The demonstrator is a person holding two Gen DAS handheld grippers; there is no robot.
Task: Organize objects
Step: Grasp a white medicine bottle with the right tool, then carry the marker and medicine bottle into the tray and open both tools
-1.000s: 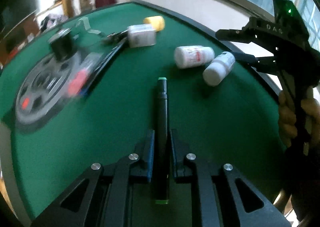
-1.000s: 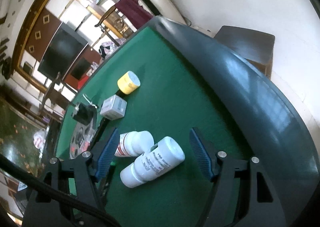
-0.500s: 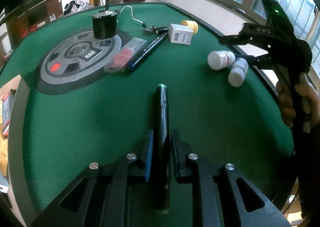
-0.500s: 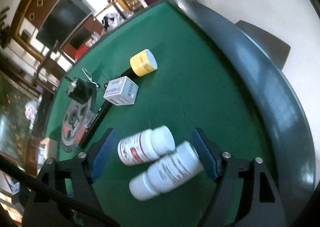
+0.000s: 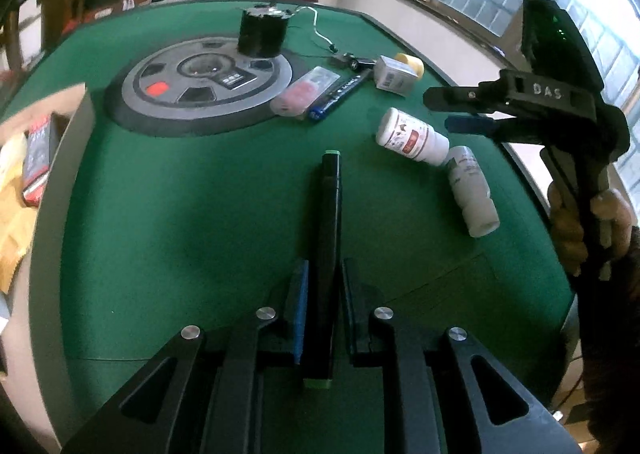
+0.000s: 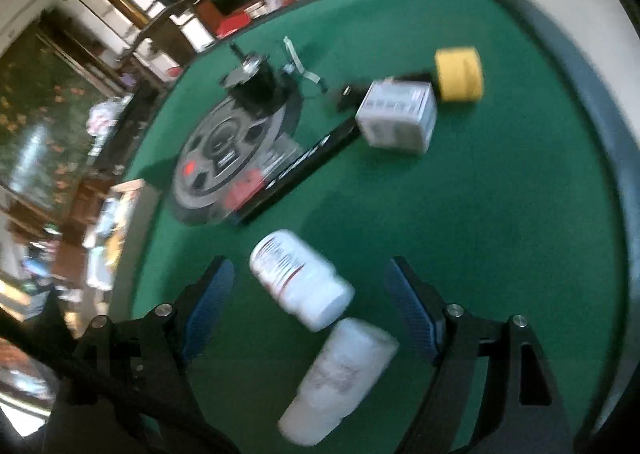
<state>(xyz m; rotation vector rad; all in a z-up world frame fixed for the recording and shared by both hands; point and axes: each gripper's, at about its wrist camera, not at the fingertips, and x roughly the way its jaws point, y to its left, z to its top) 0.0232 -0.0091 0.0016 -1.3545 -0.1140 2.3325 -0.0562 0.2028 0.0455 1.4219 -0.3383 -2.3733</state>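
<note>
- Left wrist view: the green felt desk fills most of the frame, rounded, with a dark padded rim.
- A grey round panel with a red button is set into the felt; a black cylindrical device stands on its far edge, a white cable trailing from it.
- The right gripper, held in a person's hand at the right edge, hovers above the desk with its jaws spread. They have just been opening wider. In the right wrist view two white pill bottles lie on the felt between its blue pads, neither one pinched.
- The left gripper is pressed together on a black marker with green ends, which points away from the camera above the felt.
- The red-labelled pill bottle and the plain-labelled pill bottle lie on their sides, touching at one end, near the desk's right edge.
- A dark blue pen-like stick and a clear packet with red contents lie side by side at the panel's edge.
- A small white box sits just in front of a yellow tape roll.
</note>
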